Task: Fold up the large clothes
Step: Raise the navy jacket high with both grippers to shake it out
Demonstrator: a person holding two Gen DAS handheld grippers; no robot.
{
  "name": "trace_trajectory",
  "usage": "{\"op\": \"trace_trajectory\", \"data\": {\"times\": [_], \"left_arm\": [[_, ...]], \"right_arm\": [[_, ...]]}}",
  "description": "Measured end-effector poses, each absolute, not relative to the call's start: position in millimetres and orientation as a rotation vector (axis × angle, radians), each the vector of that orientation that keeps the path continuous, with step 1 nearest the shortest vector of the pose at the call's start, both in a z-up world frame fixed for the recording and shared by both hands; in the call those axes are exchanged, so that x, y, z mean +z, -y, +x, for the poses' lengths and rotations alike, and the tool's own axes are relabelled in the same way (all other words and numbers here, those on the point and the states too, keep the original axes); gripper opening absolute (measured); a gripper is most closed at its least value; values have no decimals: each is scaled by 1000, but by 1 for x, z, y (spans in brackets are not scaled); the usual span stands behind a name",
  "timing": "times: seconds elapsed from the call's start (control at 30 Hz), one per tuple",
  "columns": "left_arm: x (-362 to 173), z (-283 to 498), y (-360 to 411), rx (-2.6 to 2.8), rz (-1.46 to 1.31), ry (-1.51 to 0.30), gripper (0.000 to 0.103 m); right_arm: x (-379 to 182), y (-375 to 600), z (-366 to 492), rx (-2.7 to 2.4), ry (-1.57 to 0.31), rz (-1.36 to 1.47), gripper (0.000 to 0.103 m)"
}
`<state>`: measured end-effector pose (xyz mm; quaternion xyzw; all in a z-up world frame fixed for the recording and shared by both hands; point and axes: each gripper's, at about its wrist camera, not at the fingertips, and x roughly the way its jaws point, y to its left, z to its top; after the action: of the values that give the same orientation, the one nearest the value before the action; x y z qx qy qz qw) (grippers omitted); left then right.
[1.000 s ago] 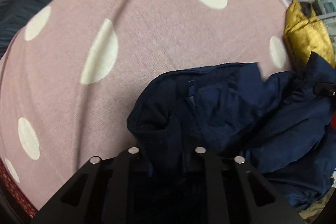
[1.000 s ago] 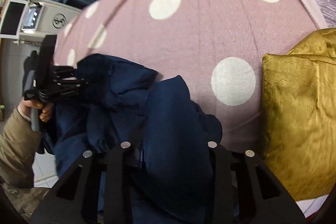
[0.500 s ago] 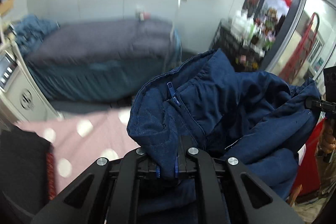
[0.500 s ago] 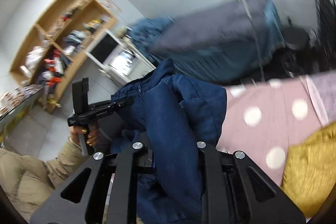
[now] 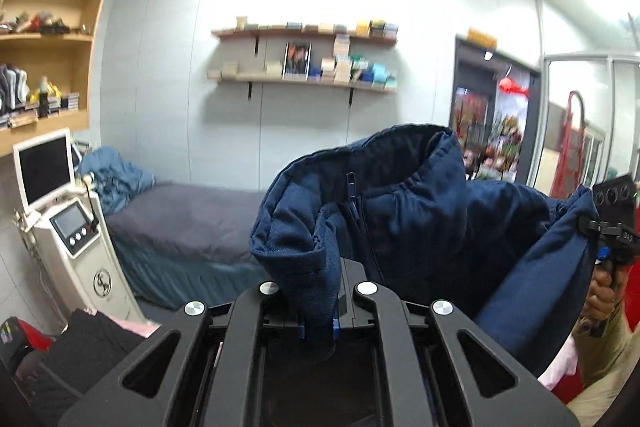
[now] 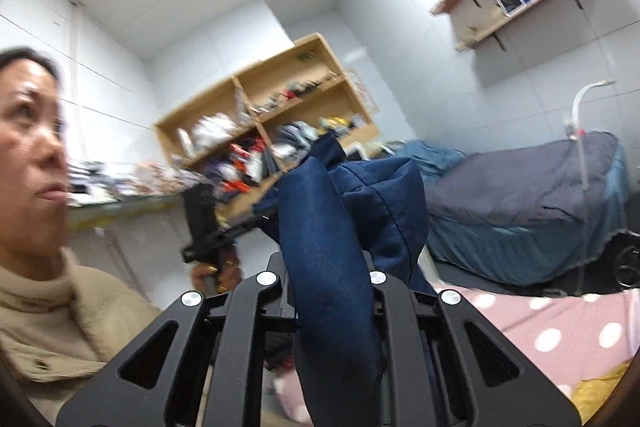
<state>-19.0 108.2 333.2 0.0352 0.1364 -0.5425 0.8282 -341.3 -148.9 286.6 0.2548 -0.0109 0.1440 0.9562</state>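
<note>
Through my left wrist camera, my left tongs sit at the bottom centre of the frame, jaws drawn in tight on a fold of the navy padded jacket. The jacket hangs in the air, filling the centre and right of the picture, its zipper running down just above my grip. At the right edge my right tongs bite the far end of the same jacket, with my hand on the handle below. Behind, a grey-covered bed lies at middle left, a white machine with a screen stands at the left edge, and wall shelves cross the upper centre.

Through my right wrist camera, my right tongs are at bottom centre, jaws closed narrow on a thick roll of the jacket, which rises from the grip toward mid-frame. Just left of centre I see my left tongs, blurred, gripping the jacket's other end, my hand beneath. My beige sleeve fills the lower left. The pink dotted cloth lies at lower right, the bed at right, a wooden shelf unit in the middle.
</note>
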Motion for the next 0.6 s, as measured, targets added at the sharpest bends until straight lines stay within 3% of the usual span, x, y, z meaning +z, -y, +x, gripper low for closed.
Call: {"op": "trace_trajectory", "data": {"times": [0.23, 0.37, 0.5, 0.6], "left_arm": [[389, -67, -145, -1234, 8, -90, 8], [394, -53, -107, -1254, 34, -165, 8], [327, -5, -12, -1191, 163, -372, 8], [249, 33, 59, -1169, 256, -552, 11]], "right_arm": [[336, 138, -390, 417, 257, 453, 12], [319, 164, -374, 350, 211, 533, 12], [254, 212, -333, 165, 24, 720, 13], [167, 255, -300, -49, -154, 908, 13]]}}
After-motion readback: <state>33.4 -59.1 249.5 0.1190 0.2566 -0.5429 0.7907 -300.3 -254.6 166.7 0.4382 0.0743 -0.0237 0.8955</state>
